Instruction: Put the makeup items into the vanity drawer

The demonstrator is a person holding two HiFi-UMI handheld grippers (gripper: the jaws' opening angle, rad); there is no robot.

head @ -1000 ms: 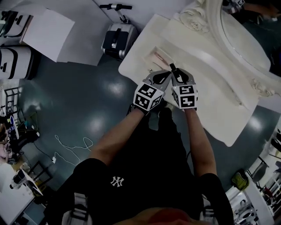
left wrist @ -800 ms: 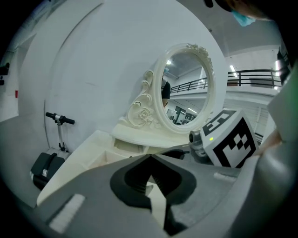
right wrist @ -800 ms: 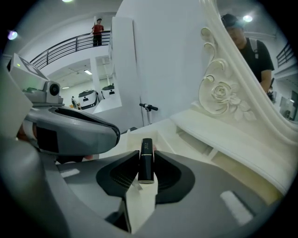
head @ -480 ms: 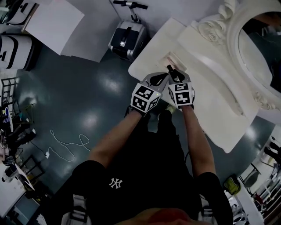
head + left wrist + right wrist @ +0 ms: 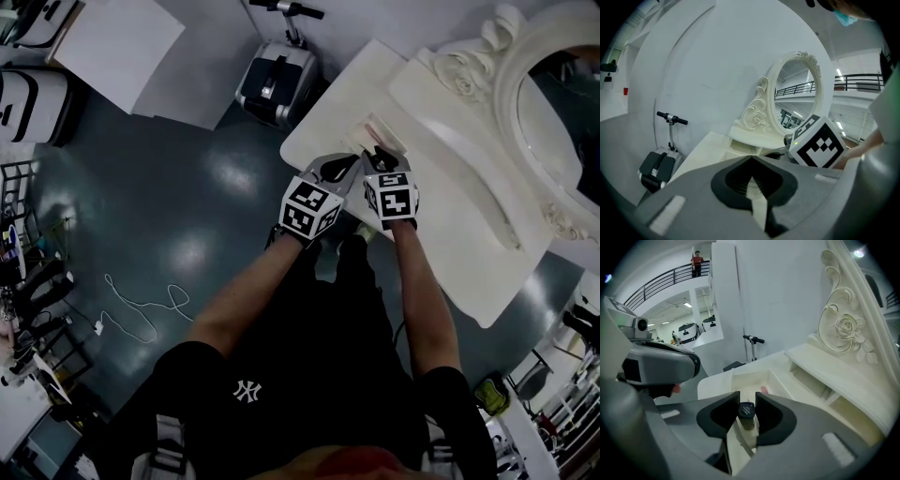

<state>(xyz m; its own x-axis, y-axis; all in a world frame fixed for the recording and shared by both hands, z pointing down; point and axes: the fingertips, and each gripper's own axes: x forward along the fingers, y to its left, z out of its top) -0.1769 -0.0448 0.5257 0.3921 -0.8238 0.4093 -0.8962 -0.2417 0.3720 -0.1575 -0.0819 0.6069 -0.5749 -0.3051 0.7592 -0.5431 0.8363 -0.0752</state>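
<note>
Right fingers (image 5: 769,414) clamped on a small dark-capped bottle (image 5: 746,411), held upright between the pads, cap toward the camera. Right gripper (image 5: 746,398) hangs over the open drawer (image 5: 751,377), bottle above its near end and not touching the floor of it as far as I can tell. Left fingers (image 5: 735,182) together, tips meeting, nothing between them. Left gripper (image 5: 751,160) sits just left of the drawer and beside the right one, idle, pointing past the drawer toward the mirror (image 5: 797,93).

One small pink thing (image 5: 763,390) already lies in the drawer, beyond the bottle; too small to say what. The rest of the drawer looks bare from here, though the fingers hide part of it.

The drawer is set in the white bench (image 5: 450,246), at its left end under the low shelf (image 5: 834,373). Bench top around the drawer shows no loose makeup in any view; the part behind the grippers is hidden.

Progress, my read: drawer open, one item probably in, the bottle at the drop point but not released. Left to do: lower, let go, fetch any others, and perhaps shut the drawer. How many items are left I cannot tell.

Scooter (image 5: 658,164) on the floor, well left of the drawer, not involved.
</note>
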